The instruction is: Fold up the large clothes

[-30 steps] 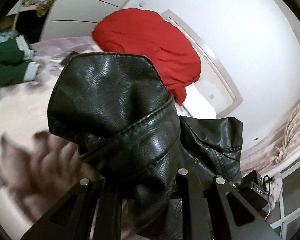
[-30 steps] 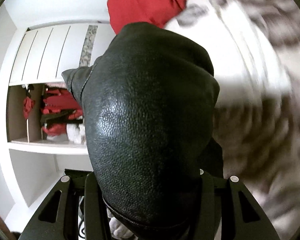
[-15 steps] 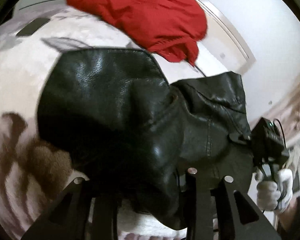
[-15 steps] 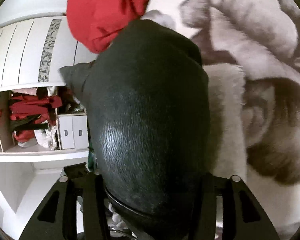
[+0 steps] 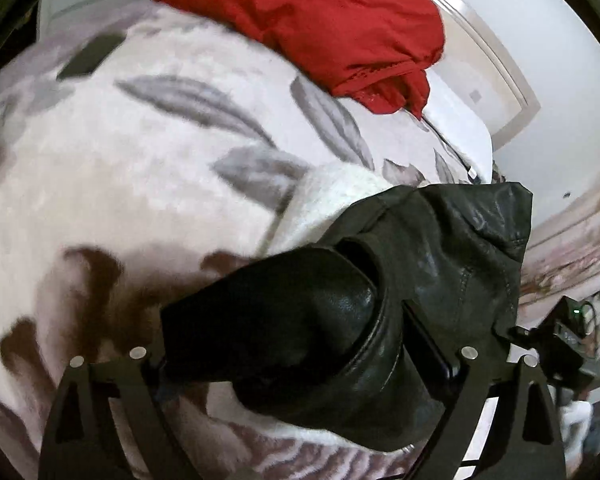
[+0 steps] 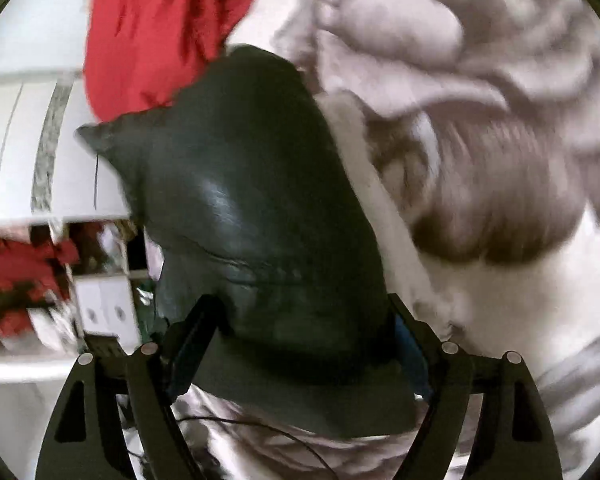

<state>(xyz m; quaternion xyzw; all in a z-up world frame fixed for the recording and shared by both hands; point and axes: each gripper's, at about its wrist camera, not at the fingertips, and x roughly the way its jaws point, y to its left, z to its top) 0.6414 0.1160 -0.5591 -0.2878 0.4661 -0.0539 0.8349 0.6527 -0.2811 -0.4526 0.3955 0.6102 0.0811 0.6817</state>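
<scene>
- Since the earlier frames, both grippers have been spread wide: the fingers that stood close together on the leather are now set far apart, and the black leather jacket has been lowered from in front of the wall onto the bed.
- In the left wrist view, the left gripper is seen with its jaws wide, a thick roll of the jacket lying between them; whether the leather is touched by the pads cannot be told.
- In the right wrist view, the right gripper is likewise held wide, and a bulging fold of the jacket fills the gap between its fingers, reaching up toward the middle of the frame.
- The jacket is laid on a pale fleece blanket with grey leaf and brown flower patterns; its far edge is seen near the right side of the bed in the left view.
- A crumpled red garment is seen at the far end of the blanket, well apart from the jacket in the left view; in the right view the same red garment appears just behind the jacket's top.
- A white shelf unit with red clothes and small white drawers is blurred at the left of the right view.
- A dark flat object lies on the blanket at the upper left; what it is cannot be told.
</scene>
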